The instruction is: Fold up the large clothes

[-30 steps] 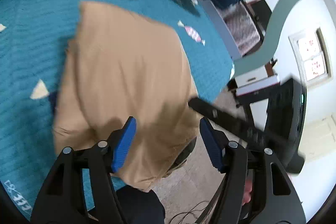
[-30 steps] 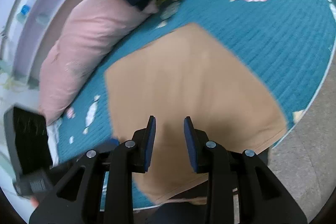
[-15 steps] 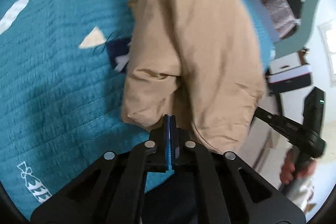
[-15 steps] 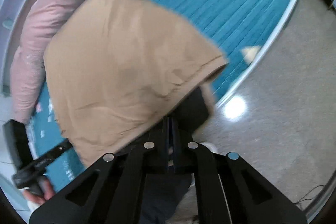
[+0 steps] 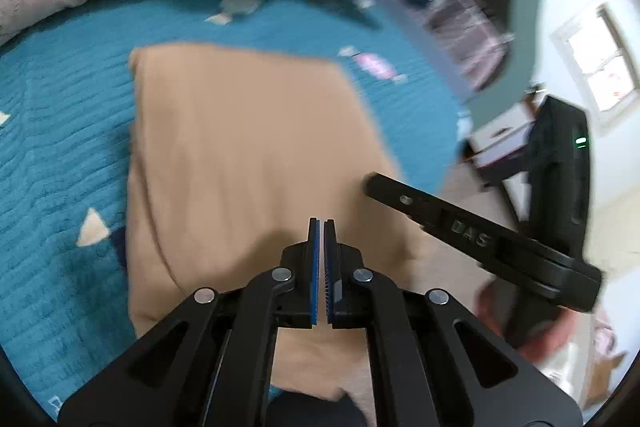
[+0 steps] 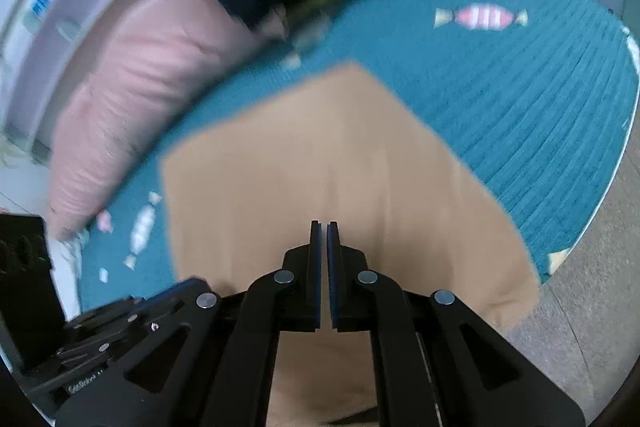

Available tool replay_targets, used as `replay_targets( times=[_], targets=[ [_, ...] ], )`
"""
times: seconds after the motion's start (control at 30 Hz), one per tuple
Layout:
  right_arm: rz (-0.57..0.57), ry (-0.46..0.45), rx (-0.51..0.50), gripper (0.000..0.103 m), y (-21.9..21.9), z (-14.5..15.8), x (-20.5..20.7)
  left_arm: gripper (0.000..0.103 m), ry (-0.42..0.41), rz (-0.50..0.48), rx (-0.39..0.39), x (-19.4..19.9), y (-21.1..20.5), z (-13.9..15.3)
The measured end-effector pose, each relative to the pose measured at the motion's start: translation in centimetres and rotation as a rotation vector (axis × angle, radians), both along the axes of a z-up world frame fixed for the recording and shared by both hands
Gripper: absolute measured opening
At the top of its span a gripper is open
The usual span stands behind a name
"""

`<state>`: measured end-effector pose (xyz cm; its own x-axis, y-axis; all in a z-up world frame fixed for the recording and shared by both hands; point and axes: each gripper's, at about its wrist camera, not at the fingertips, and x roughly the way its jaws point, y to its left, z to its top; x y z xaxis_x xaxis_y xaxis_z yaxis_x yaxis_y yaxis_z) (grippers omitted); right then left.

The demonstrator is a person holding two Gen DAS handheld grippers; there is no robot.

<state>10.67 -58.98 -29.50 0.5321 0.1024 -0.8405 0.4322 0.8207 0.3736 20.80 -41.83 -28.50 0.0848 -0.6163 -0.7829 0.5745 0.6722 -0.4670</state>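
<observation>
The tan garment (image 5: 248, 155) lies folded flat on the teal bedspread (image 5: 52, 147), near edge overhanging. Left claw (image 5: 321, 227) and right claw (image 6: 323, 229) are both closed, empty, above it.

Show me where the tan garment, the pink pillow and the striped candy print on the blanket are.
tan garment (image 5: 248, 147), left wrist view, on the middle of its flat top layer.
pink pillow (image 6: 132, 99), right wrist view, on its bulging side.
striped candy print (image 6: 480, 17), right wrist view, on its pink striped centre.
</observation>
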Motion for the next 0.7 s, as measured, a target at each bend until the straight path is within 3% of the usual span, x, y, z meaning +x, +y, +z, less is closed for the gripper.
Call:
replay_targets(
  times=[0.03,0.07,0.17,0.23,0.27,0.33,0.4,0.43,0.5,0.6,0.7],
  targets=[
    [-0.009,0.011,0.004,0.0,-0.4,-0.7,0.2,0.003,0.004,0.028,0.057,0.8,0.1,-1.5],
    [-0.022,0.005,0.025,0.0,-1.3,-1.2,-0.1,0.002,0.038,0.051,0.065,1.4,0.9,-3.0],
    [-0.092,-0.02,0.077,0.0,-4.8,-1.8,-2.6,0.003,0.149,0.104,-0.038,3.4,4.7,-5.2],
    [-0.194,0.079,-0.083,0.006,-6.8,-2.1,-4.0,0.003,0.14,0.136,-0.035,4.2,6.2,-5.4],
    [-0.234,0.112,-0.091,0.006,-8.2,-2.6,-4.9,0.003,0.134,0.144,-0.028,4.5,6.6,-5.2],
    [-0.334,0.153,-0.012,0.006,-11.3,-3.6,-6.6,0.003,0.128,0.167,-0.01,5.5,7.3,-4.5],
    [-0.369,0.138,-0.022,0.006,-12.3,-2.9,-7.5,0.003,0.059,0.208,0.041,6.0,7.7,-3.0],
    [-0.367,0.109,-0.046,0.006,-12.2,-1.7,-7.6,0.003,0.015,0.231,0.05,6.2,8.1,-2.0],
    [-0.349,0.064,-0.051,0.006,-11.7,-0.6,-7.3,0.003,0.018,0.254,-0.016,6.9,8.4,-0.5],
    [-0.239,-0.051,-0.034,0.006,-9.4,1.8,-3.8,0.003,0.028,0.253,-0.101,8.0,7.8,1.2],
    [-0.115,-0.126,0.001,0.006,-6.5,2.8,0.8,0.003,0.006,0.218,-0.124,8.3,4.9,2.0]
  ],
)
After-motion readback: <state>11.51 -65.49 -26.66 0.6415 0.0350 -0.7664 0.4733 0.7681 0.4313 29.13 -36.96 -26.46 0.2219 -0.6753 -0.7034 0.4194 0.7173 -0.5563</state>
